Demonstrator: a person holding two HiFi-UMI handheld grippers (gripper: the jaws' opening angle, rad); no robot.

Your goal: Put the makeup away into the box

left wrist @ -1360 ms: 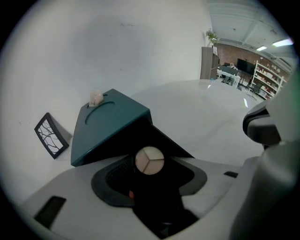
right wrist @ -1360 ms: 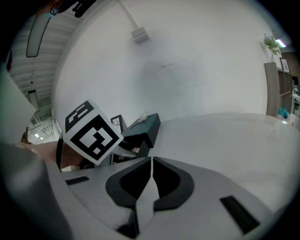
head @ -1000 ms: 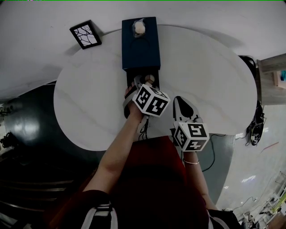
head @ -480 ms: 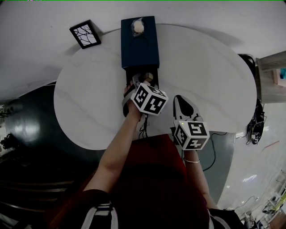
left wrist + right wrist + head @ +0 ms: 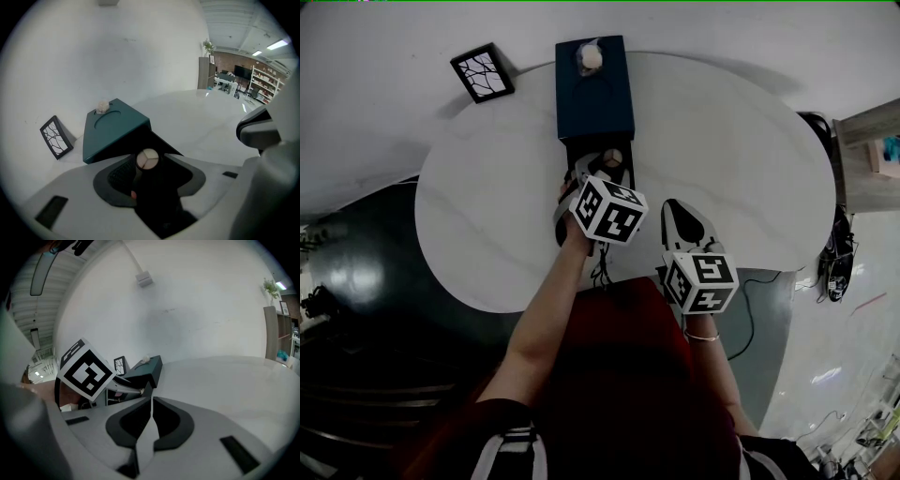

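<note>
A dark teal box (image 5: 594,89) stands at the table's far side, with a black open compartment (image 5: 623,169) at its near end. A black makeup tube with a round beige cap (image 5: 612,157) stands in that compartment. My left gripper (image 5: 596,172) reaches down into it. In the left gripper view the tube (image 5: 148,161) is between the jaws, which are closing. The ribbed left pad (image 5: 117,174) still shows beside it, a little apart. My right gripper (image 5: 676,210) rests over the near table edge, shut and empty, and its jaws (image 5: 152,401) meet in a thin line.
A small pale knob (image 5: 592,58) sits on the teal lid (image 5: 115,126). A black-framed picture (image 5: 482,72) leans at the table's far left. The white oval table (image 5: 731,159) ends just behind both grippers. Dark floor and cables lie beyond the table's near edge.
My left gripper has tipped a little and drawn slightly back toward me, so the beige cap shows more fully beyond it. The right gripper has kept still.
</note>
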